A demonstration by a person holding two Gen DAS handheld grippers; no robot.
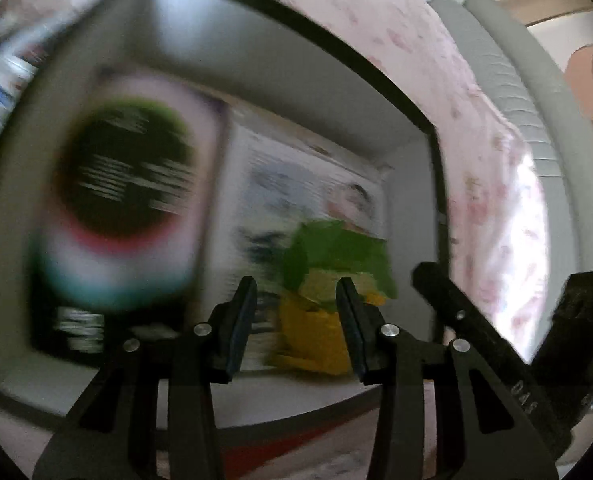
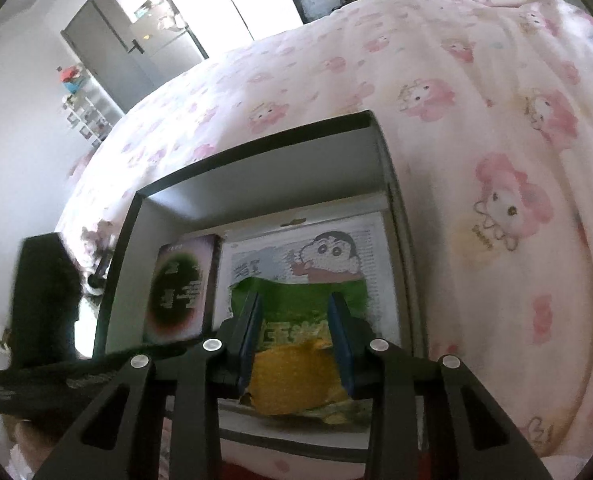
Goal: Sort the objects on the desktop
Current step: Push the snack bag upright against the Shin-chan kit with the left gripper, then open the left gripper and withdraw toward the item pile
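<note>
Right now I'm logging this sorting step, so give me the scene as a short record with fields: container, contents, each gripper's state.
container: open white cardboard box with dark rim, on pink cartoon-print bedsheet
contents: purple card with dark oval; white cartoon-print packet; green-and-yellow snack bag lying on that packet
left gripper: open, empty, over the box
right gripper: open, fingers either side of the snack bag; contact unclear
</note>
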